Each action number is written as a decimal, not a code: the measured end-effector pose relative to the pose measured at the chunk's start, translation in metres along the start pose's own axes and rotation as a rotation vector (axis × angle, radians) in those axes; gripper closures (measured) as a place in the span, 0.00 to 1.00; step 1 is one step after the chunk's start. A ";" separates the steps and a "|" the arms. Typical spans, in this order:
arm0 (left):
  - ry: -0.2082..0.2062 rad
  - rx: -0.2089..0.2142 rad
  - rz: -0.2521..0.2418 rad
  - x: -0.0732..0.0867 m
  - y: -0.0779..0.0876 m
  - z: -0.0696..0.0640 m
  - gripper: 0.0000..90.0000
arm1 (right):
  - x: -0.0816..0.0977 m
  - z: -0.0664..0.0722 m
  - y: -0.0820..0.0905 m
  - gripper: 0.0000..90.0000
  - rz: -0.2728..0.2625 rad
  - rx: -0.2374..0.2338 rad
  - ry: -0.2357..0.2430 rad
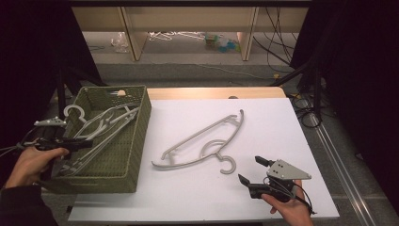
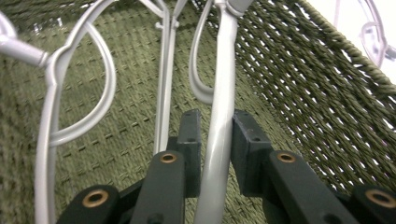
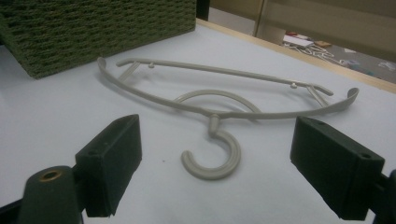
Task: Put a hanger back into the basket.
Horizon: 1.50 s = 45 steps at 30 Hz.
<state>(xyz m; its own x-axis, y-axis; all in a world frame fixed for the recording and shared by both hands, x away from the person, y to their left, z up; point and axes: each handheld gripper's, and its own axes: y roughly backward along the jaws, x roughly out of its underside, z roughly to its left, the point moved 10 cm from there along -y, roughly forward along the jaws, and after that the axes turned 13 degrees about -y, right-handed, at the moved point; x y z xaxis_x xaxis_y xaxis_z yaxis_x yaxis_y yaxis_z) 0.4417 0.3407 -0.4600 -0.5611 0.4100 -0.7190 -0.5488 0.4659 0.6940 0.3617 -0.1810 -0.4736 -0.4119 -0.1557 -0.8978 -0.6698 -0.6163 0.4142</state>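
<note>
Nearest the person, the right gripper (image 1: 248, 172) rests low on the white table (image 1: 197, 197), its jaws spread wide and grasping nothing. Just beyond it lies a beige plastic hanger (image 3: 219, 109) flat on the table, its hook (image 3: 212, 161) turned toward the gripper and lying between the line of the two jaws, untouched.

To the left, the left gripper (image 2: 215, 135) reaches into the green woven basket (image 1: 136, 141). The bar of a grey hanger (image 2: 219, 140) runs between its jaws, which stand slightly apart from it; a thin gap shows on each side, so the grip looks released. Other grey hangers (image 1: 101, 125) lie in the basket.

By the look of it, the basket is partly filled and one hanger has just been set down there; the beige hanger on the table remains to be picked up and put away.
</note>
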 end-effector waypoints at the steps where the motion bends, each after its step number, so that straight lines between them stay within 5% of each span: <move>1: -0.004 -0.010 0.012 0.001 0.000 0.001 0.82 | 0.000 0.000 0.000 0.20 0.000 0.000 0.000; 5: -0.028 -0.068 0.091 0.010 0.003 0.011 0.82 | 0.000 0.002 -0.001 0.20 -0.005 -0.011 -0.012; 9: -0.027 -0.099 0.111 0.013 0.002 0.016 0.81 | 0.000 0.002 -0.001 0.20 -0.006 -0.009 -0.011; 13: 0.013 -0.185 0.113 0.015 -0.002 0.022 0.81 | -0.001 0.001 -0.002 0.20 -0.014 -0.006 0.002; 15: -0.002 -0.216 0.158 0.021 -0.001 0.026 0.80 | -0.001 0.001 -0.002 0.20 -0.017 -0.005 0.004; 26: 0.011 -0.300 0.223 0.028 0.008 0.038 0.74 | -0.001 0.001 -0.002 0.20 -0.018 -0.004 0.005; 45: 0.019 -0.369 0.179 0.024 0.016 0.047 0.67 | -0.001 0.001 -0.002 0.20 -0.017 -0.004 0.005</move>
<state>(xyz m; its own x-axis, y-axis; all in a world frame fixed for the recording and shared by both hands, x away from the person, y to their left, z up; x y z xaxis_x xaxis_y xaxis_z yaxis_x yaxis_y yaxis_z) 0.4486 0.3944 -0.4675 -0.6773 0.4430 -0.5874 -0.6251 0.0744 0.7770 0.3629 -0.1791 -0.4730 -0.3975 -0.1489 -0.9054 -0.6739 -0.6223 0.3983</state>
